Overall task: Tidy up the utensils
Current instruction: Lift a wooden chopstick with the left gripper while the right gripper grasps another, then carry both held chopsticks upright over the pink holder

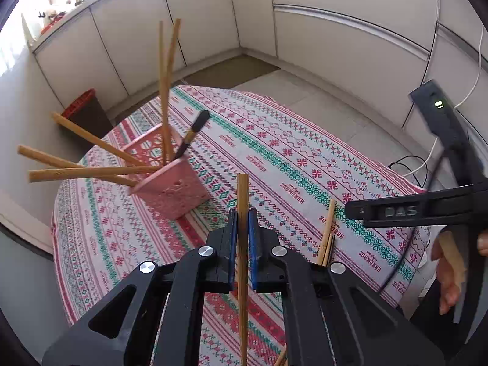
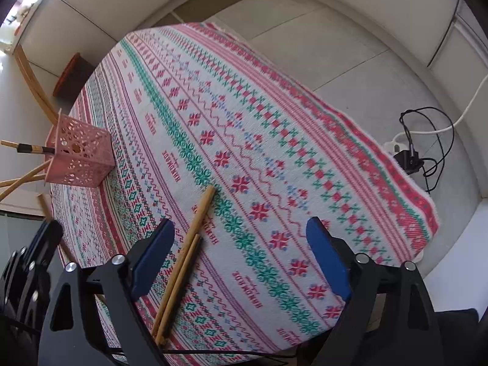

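Note:
My left gripper (image 1: pixel 243 238) is shut on a wooden chopstick (image 1: pixel 242 201), held upright above the patterned tablecloth (image 1: pixel 289 158). A pink perforated holder (image 1: pixel 170 180) stands ahead and to the left, with several wooden chopsticks (image 1: pixel 166 91) and a black-tipped one (image 1: pixel 195 131) leaning out of it. My right gripper (image 2: pixel 241 262) is open and empty above the table; it also shows at the right of the left wrist view (image 1: pixel 396 212). Two chopsticks (image 2: pixel 186 253) lie on the cloth just inside its left finger (image 2: pixel 152 259). The holder (image 2: pixel 80 155) sits far left.
The round table's edge (image 2: pixel 421 213) drops to a grey floor at right, with a power strip and black cables (image 2: pixel 411 155). A dark bin with a red rim (image 1: pixel 84 113) stands on the floor beyond the table. White cabinets line the back.

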Demonstrator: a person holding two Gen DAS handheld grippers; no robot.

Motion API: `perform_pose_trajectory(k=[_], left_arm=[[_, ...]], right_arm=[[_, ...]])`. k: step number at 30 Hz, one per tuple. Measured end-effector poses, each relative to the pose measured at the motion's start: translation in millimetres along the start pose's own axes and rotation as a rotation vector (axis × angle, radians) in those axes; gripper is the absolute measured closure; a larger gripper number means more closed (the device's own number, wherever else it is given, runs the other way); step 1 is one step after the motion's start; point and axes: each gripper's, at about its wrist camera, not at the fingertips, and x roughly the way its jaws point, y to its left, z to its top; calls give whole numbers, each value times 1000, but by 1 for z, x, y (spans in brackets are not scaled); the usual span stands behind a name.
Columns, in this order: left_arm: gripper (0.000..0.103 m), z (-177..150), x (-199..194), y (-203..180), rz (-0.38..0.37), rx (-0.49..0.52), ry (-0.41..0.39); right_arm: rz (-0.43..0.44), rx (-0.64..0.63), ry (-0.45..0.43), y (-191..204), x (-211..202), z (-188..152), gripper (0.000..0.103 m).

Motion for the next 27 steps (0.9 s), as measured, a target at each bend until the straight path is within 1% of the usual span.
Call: perform_pose_trajectory(k=[1, 3, 5, 6, 7, 8, 9, 10, 11, 14, 16, 19, 23, 27], left_arm=[[97, -2, -8, 7, 6, -9, -18], [97, -7, -27, 14, 19, -30, -57], [97, -10, -40, 22, 32, -47, -84], [97, -10, -46, 26, 41, -55, -95], [97, -11, -53, 31, 53, -65, -108], [97, -13, -59, 35, 62, -75, -115], [97, -15, -63, 40, 71, -89, -120], [97, -15, -67, 42, 78, -100, -122], [96, -16, -70, 46, 89, -112, -125], [96, -16, -77, 55, 109, -147, -139], [97, -16, -84, 59, 118, -172, -158], [97, -17, -94, 68, 114, -217, -183], [97, -20, -111, 79, 93, -290, -221], [97, -21, -131, 82, 61, -352, -266]], right_arm=[[-10, -1, 23, 6, 6, -1, 25], [-44, 12, 65, 18, 20, -1, 34], [-67, 38, 89, 26, 31, 0, 39], [-96, 37, 69, 32, 32, 1, 42], [-104, 28, 63, 38, 34, 1, 47], [-130, 22, 55, 45, 35, 2, 54], [-144, 21, 39, 51, 36, 2, 77], [-154, 20, 35, 54, 38, 3, 87], [-144, 34, 32, 56, 40, 4, 90], [-50, 98, 16, 55, 40, 10, 93], [19, 105, -7, 55, 34, 12, 94], [86, 97, -53, 54, 13, 17, 95], [175, 83, -110, 55, -29, 16, 95], [215, -23, -210, 60, -80, -2, 95]])
